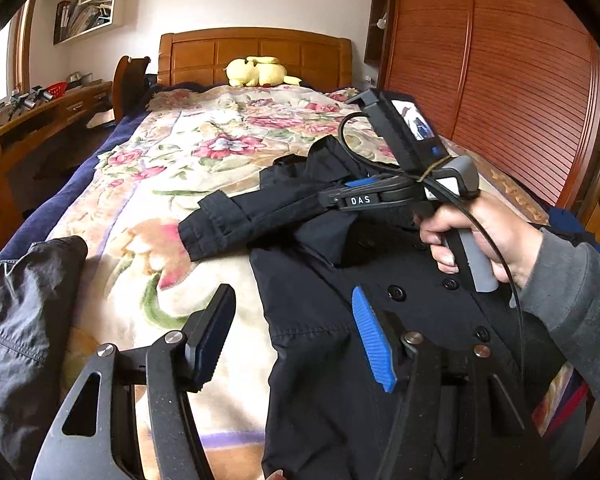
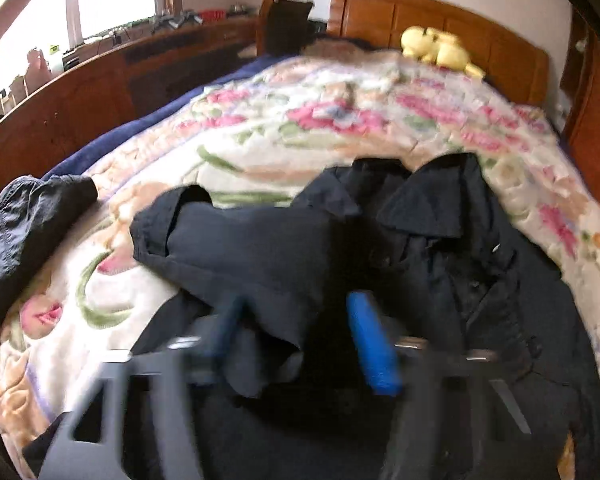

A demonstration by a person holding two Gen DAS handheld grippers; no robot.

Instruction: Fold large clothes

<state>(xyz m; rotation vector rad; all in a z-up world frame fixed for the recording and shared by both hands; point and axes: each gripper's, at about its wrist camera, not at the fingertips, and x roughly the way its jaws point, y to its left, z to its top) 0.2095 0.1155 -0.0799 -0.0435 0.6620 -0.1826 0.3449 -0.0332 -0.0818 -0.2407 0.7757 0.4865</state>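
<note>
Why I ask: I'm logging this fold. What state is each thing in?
left tool: open, empty
right tool: shut on sleeve
sleeve: pinched, stretched sideways over the blanket
coat: spread front up, not folded
other garment: crumpled
plush toy: lying by headboard

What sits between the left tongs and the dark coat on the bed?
Nothing visible. The left tongs stand open right over the edge of the dark coat, with only bare flowered blanket beside it. The other dark garment lies off to the left, apart.
</note>
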